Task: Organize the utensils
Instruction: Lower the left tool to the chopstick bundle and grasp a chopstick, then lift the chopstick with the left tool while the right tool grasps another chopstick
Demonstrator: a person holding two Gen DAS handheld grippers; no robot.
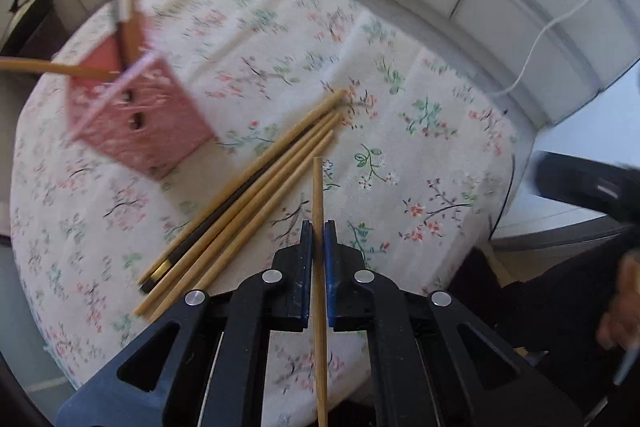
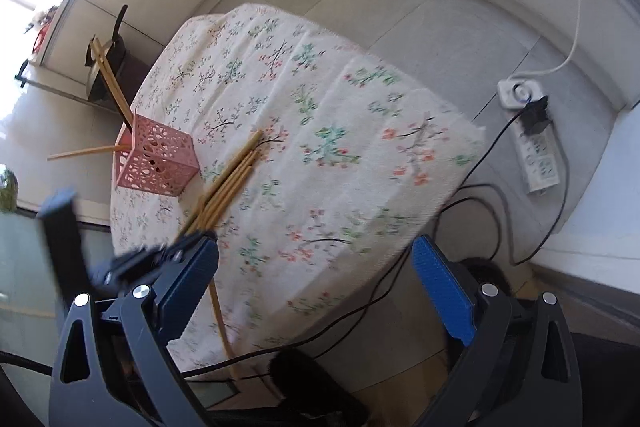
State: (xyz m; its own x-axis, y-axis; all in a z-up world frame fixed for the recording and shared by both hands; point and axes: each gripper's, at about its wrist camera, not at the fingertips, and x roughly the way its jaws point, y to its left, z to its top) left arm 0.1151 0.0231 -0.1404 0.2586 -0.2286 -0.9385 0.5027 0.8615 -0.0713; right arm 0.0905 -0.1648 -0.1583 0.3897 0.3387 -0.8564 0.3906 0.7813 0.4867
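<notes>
My left gripper (image 1: 319, 227) is shut on a single wooden chopstick (image 1: 318, 195) and holds it above the table. A bundle of several chopsticks (image 1: 256, 187), one of them dark, lies on the floral tablecloth (image 1: 420, 155) just left of it. A pink perforated holder (image 1: 136, 111) stands at the table's left with a few chopsticks sticking out. My right gripper (image 2: 316, 267) is open and empty, off the table's near edge. From there I see the holder (image 2: 158, 161), the bundle (image 2: 228, 183) and the left gripper (image 2: 160, 255) with its chopstick (image 2: 222, 323).
The round table (image 2: 400, 187) stands on a grey tiled floor. A white power strip (image 2: 528, 131) with black cables lies on the floor at the right. A dark stool-like object (image 2: 112, 67) stands behind the table at the left.
</notes>
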